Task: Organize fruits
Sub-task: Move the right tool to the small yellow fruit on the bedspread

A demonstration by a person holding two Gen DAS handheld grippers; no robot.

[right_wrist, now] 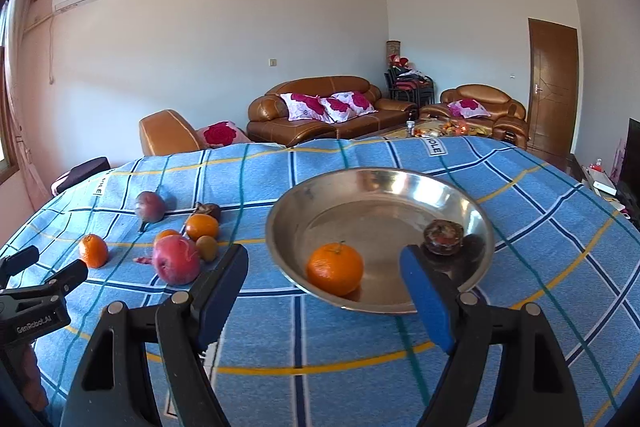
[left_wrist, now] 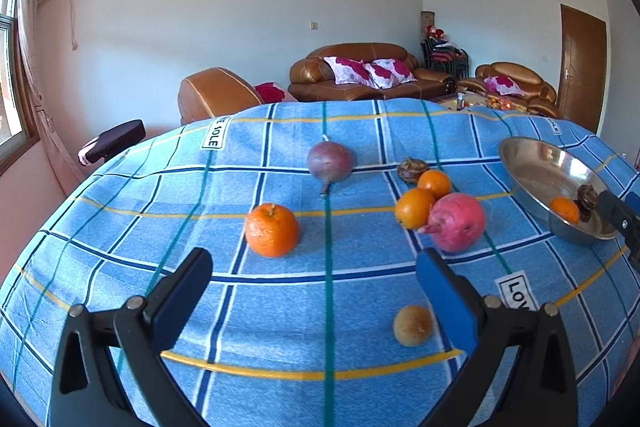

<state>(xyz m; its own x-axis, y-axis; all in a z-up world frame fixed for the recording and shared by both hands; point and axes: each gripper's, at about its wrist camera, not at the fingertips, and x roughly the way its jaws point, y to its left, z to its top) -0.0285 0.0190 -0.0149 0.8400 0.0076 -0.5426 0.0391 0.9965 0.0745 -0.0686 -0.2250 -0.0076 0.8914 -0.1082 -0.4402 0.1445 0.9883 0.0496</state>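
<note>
Bare cloth (left_wrist: 320, 307) lies ahead of the left gripper (left_wrist: 314, 267), whose jaws stand wide and empty; a small brown fruit (left_wrist: 413, 325) sits just inside its right finger. An orange (left_wrist: 272, 230) and a red fruit (left_wrist: 460, 221) flank the lane beyond. The right gripper (right_wrist: 324, 263), open, faces the metal bowl (right_wrist: 472, 211), its near rim between the fingers.

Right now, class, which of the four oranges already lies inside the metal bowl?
The orange in the metal bowl, beside a dark fruit. The other three lie on the blue cloth.
</note>
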